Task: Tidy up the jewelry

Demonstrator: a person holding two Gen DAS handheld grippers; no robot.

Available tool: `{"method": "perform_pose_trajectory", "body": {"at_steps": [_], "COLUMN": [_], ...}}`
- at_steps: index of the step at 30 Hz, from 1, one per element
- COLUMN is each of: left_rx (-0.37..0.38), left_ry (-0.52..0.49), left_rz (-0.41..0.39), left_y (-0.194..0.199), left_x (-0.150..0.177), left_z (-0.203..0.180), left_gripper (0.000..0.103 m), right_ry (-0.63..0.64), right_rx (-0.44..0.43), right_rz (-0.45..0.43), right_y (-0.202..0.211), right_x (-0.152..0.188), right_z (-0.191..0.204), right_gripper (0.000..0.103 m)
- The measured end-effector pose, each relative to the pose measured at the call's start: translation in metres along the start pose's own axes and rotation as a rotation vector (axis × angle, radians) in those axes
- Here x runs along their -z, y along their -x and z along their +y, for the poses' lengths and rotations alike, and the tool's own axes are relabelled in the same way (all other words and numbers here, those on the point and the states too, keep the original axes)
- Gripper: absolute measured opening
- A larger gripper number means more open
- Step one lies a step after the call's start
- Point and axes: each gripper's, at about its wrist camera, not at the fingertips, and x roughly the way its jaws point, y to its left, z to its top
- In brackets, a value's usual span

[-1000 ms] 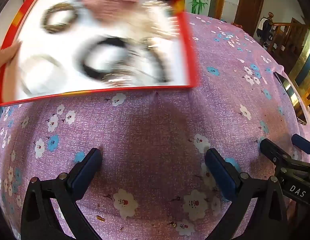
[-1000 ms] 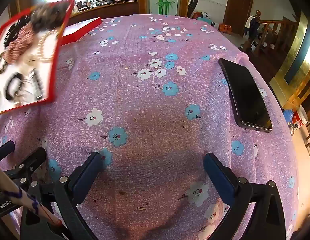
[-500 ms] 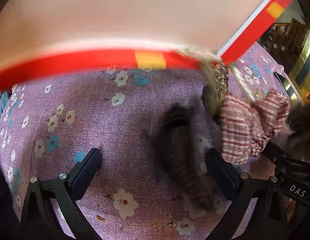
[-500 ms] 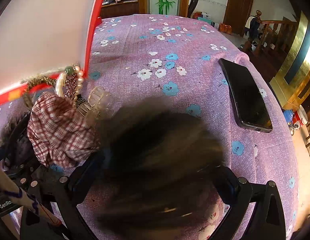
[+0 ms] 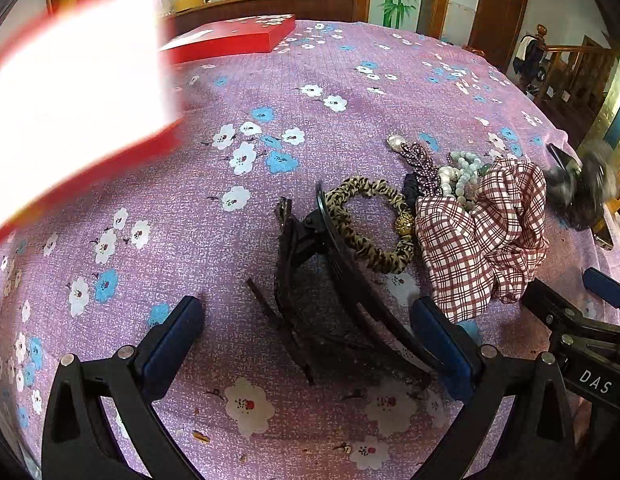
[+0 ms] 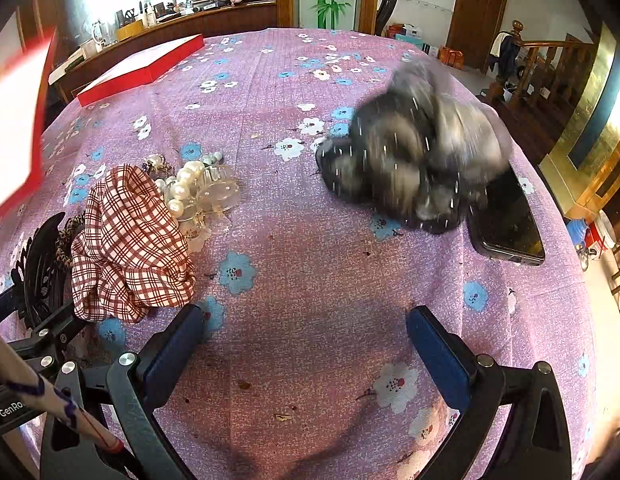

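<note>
Now the left gripper (image 5: 306, 336) gapes wide around the black hair claw (image 5: 325, 280); the right gripper (image 6: 304, 348), equally wide, holds nothing.

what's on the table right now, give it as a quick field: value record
surface: purple floral tablecloth
pile: plaid scrunchie, leopard hair tie, pearl beads, black hair clip
apart: blurred dark fluffy item, against the phone
far edge: red box
left gripper: open, empty
right gripper: open, empty
</note>
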Motion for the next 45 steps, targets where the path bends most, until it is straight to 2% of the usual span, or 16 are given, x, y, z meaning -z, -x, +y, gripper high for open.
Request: {"method": "perform_pose_trajectory", "body": {"at_steps": [17,30,32,35,37,40,42,45], "left_rx": [0.000,0.000,-0.003,0.037,0.065,0.029,-0.013,-0.025], "left_ry": [0.000,0.000,-0.001,-0.030,-0.048,-0.086,-0.109,-0.141], "left_rz": [0.000,0.000,0.000,0.026,-0.033,-0.225,-0.320,-0.381], "left_y": [0.000,0.000,0.001,0.006,0.020,0.059,0.076,0.085], "left_x": [0.000,0.000,0.001,0.004,0.010,0.030,0.044,0.049], "left_z": [0.000,0.000,-0.001,0.001,0.004,0.005,0.002,-0.004], "left_gripper": [0.103,0.103,0.103,0.103,0.103,0.103,0.103,0.103], "right_ry": [0.000,-0.048,-0.059,-0.105,-0.128,-0.162,-0.169,-0.151], "right_rx": [0.001,0.022,0.000,-0.088,-0.096,-0.105,-0.108,-0.101], "right_rz": [0.001,0.000,-0.011,-0.066,-0.130,-0.275,-0.357,-0.402], "right_y": [-0.001,-0.003,-0.001,0.011,0.024,0.052,0.067,0.077], "right_x": [0.000,-0.003,-0.002,0.002,0.005,0.016,0.026,0.030], "right_z": [0.000,0.001,0.000,-0.011,-0.016,-0.024,-0.026,-0.020], "right_gripper": [0.103,0.103,0.103,0.103,0.103,0.103,0.103,0.103]}}
